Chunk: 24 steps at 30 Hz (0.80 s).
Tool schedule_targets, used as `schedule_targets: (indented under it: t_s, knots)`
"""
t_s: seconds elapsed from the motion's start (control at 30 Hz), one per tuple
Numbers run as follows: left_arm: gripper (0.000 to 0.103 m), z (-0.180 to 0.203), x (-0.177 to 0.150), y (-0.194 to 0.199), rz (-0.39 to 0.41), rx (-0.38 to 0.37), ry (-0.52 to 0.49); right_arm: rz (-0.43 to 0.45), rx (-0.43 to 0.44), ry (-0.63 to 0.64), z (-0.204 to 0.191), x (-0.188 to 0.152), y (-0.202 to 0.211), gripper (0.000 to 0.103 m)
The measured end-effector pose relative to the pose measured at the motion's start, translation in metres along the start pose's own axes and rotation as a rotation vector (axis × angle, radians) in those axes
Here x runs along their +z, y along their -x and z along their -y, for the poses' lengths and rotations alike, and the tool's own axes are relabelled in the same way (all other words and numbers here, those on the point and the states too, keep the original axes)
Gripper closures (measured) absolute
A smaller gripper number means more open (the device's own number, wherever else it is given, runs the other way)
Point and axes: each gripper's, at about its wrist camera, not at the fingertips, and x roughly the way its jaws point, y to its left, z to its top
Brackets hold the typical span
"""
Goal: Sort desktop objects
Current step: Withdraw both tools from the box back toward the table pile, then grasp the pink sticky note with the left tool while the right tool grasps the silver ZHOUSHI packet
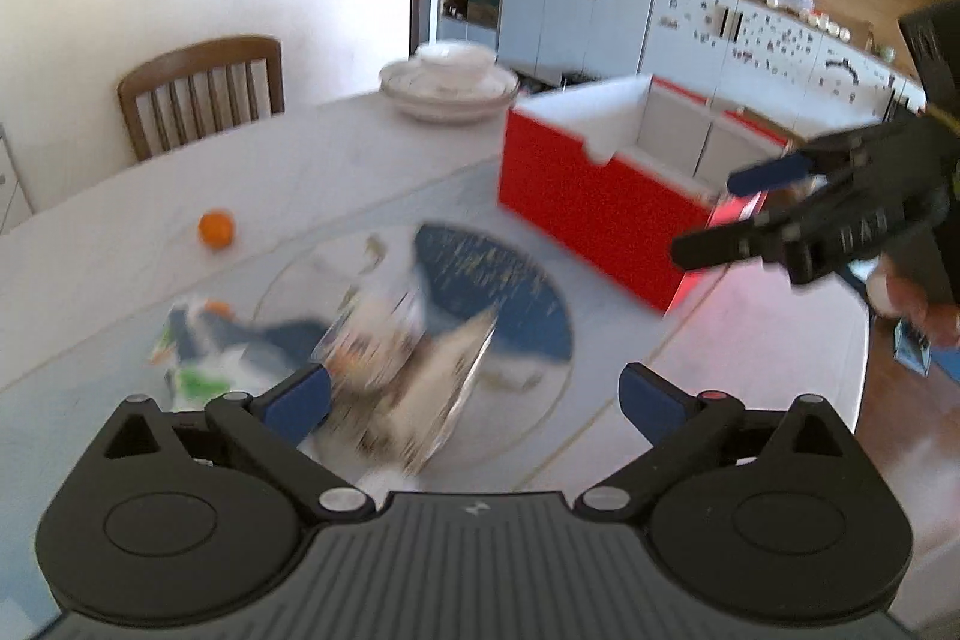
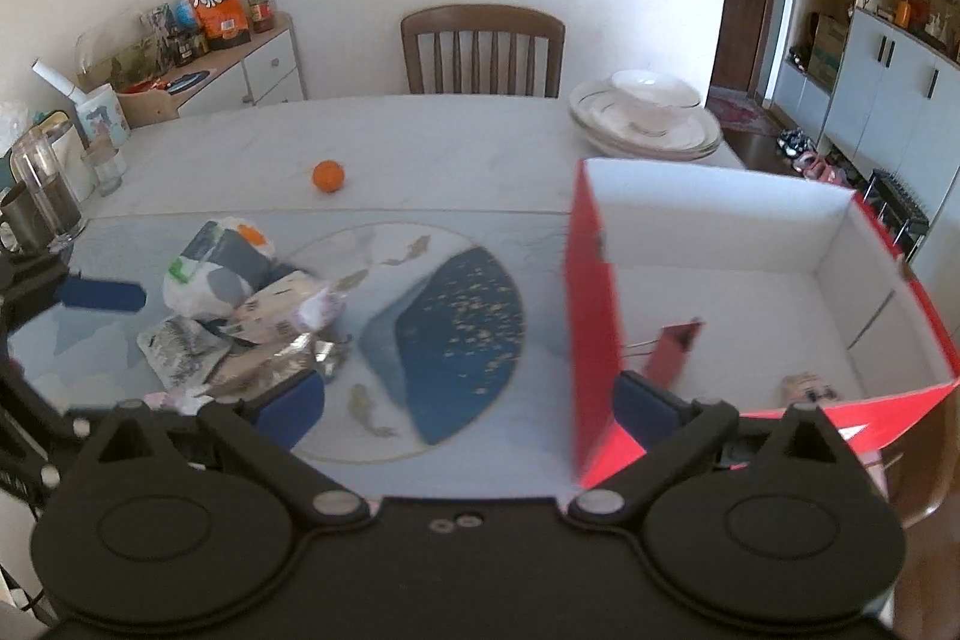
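Both grippers hang with jaws spread wide and empty over the pale marble-look table (image 2: 456, 142).

Crinkly foil and plastic snack packets (image 2: 240, 316), about five, lie heaped on the round blue-patterned mat, ahead of the left gripper (image 1: 474, 400). The right gripper (image 2: 468, 409) straddles the near wall of the red box (image 2: 594, 316), white inside. One small orange (image 2: 328, 175) sits apart; stacked white dishes (image 2: 648, 118) stand beyond.

left gripper (image 1: 474, 403) jaws wide | snack packets (image 1: 390, 358) below | red box (image 1: 600, 196) beyond
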Motion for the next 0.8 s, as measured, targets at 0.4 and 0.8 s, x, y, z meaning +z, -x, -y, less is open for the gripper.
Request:
schedule_targets:
  t_s: [0.4,0.8]
  knots:
    - [0.000,-0.053,-0.061,0.002,-0.076,0.020,-0.031,-0.051,0.034,0.040,-0.077,0.001,-0.045,0.001]
    - [0.000,-0.059,-0.086,-0.010,-0.104,0.012,-0.109,-0.111,0.016,0.080,-0.117,0.003,-0.094,0.001]
